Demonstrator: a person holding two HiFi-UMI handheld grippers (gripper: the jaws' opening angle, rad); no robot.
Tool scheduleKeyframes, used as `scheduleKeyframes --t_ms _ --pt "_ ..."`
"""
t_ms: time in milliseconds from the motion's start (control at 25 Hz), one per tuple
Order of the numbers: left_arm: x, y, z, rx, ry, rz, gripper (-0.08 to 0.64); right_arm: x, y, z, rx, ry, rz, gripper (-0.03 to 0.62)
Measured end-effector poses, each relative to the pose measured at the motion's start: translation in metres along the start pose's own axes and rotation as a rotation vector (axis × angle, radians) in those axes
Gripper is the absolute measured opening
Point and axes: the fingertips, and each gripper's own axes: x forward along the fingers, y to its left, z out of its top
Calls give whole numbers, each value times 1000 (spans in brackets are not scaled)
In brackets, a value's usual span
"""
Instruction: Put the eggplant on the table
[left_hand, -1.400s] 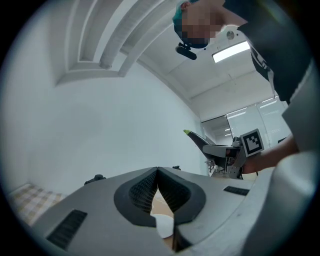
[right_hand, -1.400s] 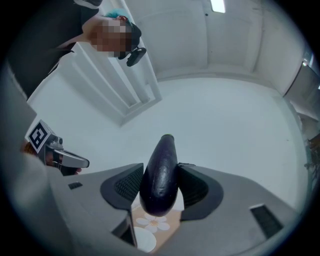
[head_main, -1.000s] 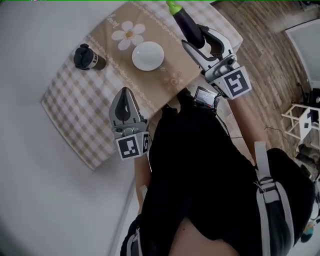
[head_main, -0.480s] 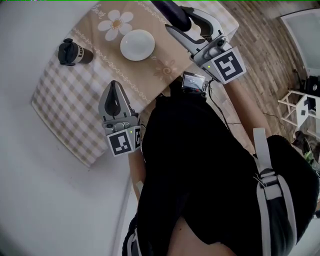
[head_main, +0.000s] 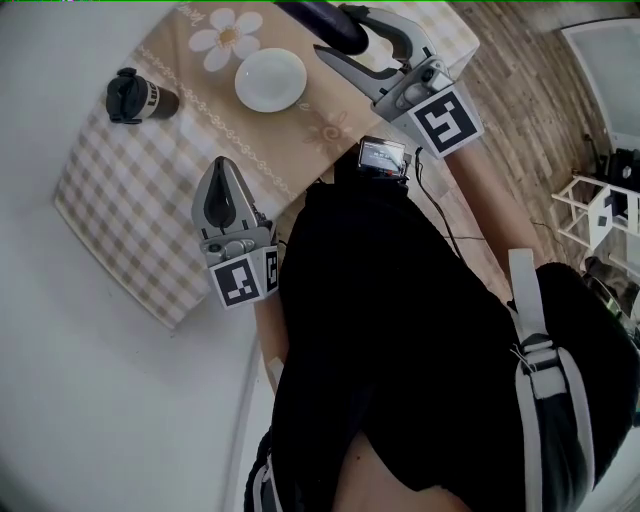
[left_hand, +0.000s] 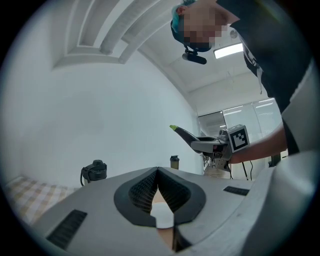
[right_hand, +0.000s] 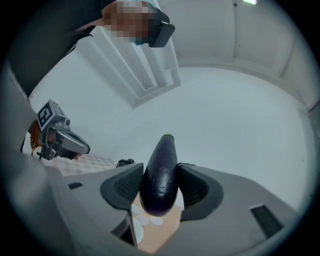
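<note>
Head view: at the top edge, the right gripper (head_main: 332, 32) carries the eggplant (head_main: 312, 12) over the cloth-covered bench (head_main: 130, 190); the left gripper (head_main: 222, 172) hovers centre left. Left gripper view: its fingers (left_hand: 145, 192) are pressed together, empty, and the eggplant hangs clear of the bench. Right gripper view: fingers (right_hand: 124, 191) clamp the eggplant's dark body. By my reading 2 steps remain: lowering and release.

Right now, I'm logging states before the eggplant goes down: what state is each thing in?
eggplant: held in the right claw, not set down
right claw: shut on the eggplant
left claw: shut, empty
white dish: upright, empty, on the tablecloth
dark bottle: upright, capped
</note>
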Motion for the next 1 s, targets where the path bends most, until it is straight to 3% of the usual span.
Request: scheduleKeyframes --t_ms 1000 --pt "-11 19 -13 -16 9 18 -11 33 42 -28 -42 54 130 224"
